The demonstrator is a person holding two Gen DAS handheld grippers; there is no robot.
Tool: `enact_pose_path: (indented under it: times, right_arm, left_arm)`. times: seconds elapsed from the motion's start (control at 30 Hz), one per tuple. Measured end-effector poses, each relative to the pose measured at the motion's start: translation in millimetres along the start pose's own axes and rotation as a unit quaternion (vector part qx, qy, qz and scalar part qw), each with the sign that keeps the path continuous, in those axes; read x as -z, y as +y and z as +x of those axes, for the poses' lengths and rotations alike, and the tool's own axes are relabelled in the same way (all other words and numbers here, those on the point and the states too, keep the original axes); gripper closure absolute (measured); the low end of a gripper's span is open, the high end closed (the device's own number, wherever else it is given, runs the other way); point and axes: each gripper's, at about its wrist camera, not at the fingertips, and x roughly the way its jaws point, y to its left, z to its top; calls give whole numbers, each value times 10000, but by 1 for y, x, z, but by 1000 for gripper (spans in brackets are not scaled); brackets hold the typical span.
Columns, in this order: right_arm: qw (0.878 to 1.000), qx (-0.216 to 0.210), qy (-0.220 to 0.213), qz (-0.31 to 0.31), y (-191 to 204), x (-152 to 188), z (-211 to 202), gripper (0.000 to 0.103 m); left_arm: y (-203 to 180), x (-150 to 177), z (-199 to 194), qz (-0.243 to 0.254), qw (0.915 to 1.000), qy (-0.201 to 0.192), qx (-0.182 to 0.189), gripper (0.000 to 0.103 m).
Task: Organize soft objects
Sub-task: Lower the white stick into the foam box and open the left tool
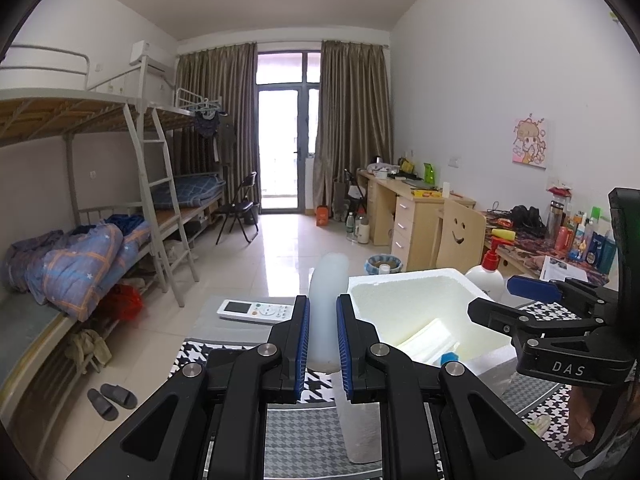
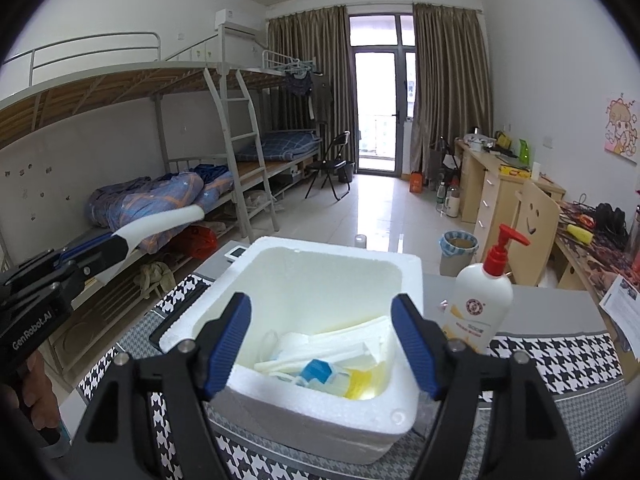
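My left gripper is shut on a long white foam strip and holds it above the houndstooth cloth, left of the white foam box. In the right wrist view the strip sticks out of the left gripper at the far left. My right gripper is open and empty above the near side of the foam box. The box holds several white foam pieces, a blue item and a yellow one. The right gripper also shows in the left wrist view.
A white pump bottle with a red top stands right of the box. A remote control lies on the table's far left. A paper sheet lies at the right edge. Bunk beds, desk and chairs stand beyond.
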Motion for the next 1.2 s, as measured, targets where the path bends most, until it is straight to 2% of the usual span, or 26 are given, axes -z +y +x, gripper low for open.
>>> enact_pose_path:
  times: [0.17, 0.27, 0.33, 0.37, 0.9, 1.2]
  right_arm:
    - [10000, 83, -37, 33, -7, 2, -7, 26]
    - [9998, 129, -123, 27, -14, 4, -14, 16]
    - [9995, 199, -243, 39, -17, 4, -20, 5]
    - [9994, 213, -283, 43, -18, 4, -22, 4]
    - [9965, 681, -484, 54, -54, 17, -56, 3]
    - [9953, 845, -444, 161, -71, 29, -63, 3]
  left_arm:
    - [-4, -1, 3, 19, 10000, 9, 82, 88]
    - [-11, -3, 6, 26, 9999, 5, 141, 88]
    - [-10, -3, 5, 53, 9998, 2, 187, 88]
    - [-13, -3, 7, 66, 9998, 13, 204, 88]
    - [-57, -9, 28, 210, 9976, 143, 644, 88]
    - [-73, -10, 39, 203, 9974, 224, 654, 88]
